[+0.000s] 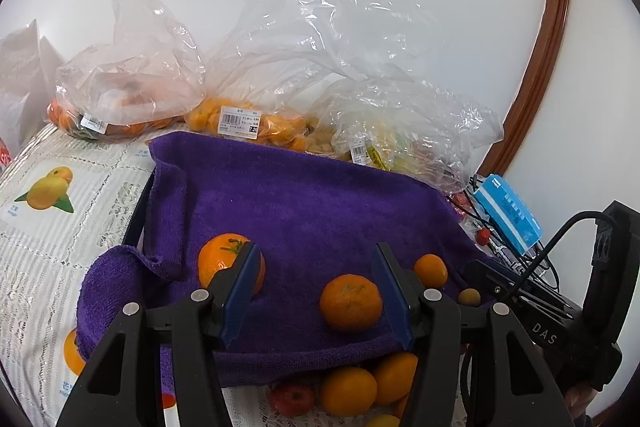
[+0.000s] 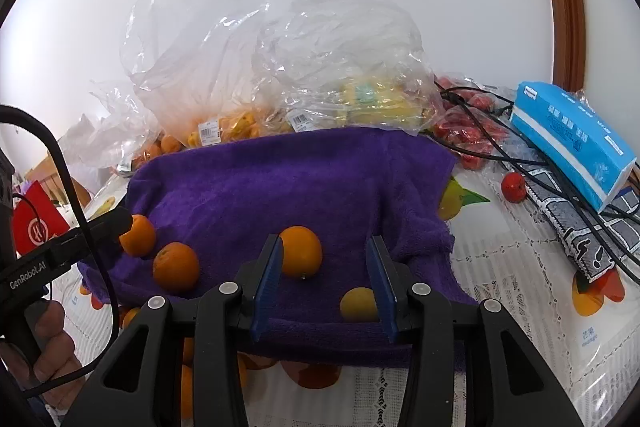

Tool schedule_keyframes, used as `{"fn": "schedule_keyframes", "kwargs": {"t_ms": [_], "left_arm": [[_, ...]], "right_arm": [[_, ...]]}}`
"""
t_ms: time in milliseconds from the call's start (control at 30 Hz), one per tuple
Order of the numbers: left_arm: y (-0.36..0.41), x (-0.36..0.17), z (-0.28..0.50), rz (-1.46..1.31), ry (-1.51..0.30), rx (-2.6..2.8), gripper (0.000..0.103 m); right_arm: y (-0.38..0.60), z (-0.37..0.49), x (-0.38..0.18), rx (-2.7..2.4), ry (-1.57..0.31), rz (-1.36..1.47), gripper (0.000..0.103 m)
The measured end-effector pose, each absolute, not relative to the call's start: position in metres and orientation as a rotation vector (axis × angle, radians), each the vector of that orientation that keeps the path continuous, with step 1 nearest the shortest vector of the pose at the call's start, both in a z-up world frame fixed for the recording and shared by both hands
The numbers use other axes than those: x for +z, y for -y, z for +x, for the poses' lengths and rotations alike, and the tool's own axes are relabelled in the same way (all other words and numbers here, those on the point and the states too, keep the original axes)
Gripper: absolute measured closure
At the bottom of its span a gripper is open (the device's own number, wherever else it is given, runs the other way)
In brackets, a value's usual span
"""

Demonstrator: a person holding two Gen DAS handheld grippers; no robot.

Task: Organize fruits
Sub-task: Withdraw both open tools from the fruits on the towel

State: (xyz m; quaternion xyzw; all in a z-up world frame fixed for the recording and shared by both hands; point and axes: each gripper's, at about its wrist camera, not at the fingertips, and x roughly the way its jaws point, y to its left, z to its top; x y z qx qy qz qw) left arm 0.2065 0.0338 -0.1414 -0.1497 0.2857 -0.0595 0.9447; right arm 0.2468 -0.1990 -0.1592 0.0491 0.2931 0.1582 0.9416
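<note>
On the purple terry towel (image 1: 304, 203) spread over the lace-patterned tablecloth (image 2: 520, 287), several round orange citrus fruits lie loose. Left gripper (image 1: 316, 295): jaws apart, nothing clamped; one orange mandarin (image 1: 351, 301) sits between the blue pads, nearer the right one, contact not clear. Right gripper (image 2: 325, 281): jaws apart, empty; a larger orange (image 2: 301, 251) lies just beyond the left pad, a small yellow-orange kumquat (image 2: 358, 303) just beside the right pad. Judged step: placing fruit on the towel, both tools free. More fruit waits in clear plastic bags (image 2: 224, 67) behind the towel. Next move likely calls for reaching to the bags or loose fruit near the towel edge, without nudging fruit that could roll
</note>
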Motion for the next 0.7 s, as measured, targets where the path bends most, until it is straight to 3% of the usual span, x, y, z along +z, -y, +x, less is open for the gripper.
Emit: {"fn": "schedule_keyframes", "kwargs": {"t_ms": [700], "left_arm": [[-0.036, -0.135, 0.197, -0.303, -0.562, -0.120, 0.047]], "right_arm": [[0.195, 0.236, -0.155, 0.373, -0.574, 0.104, 0.059]]}}
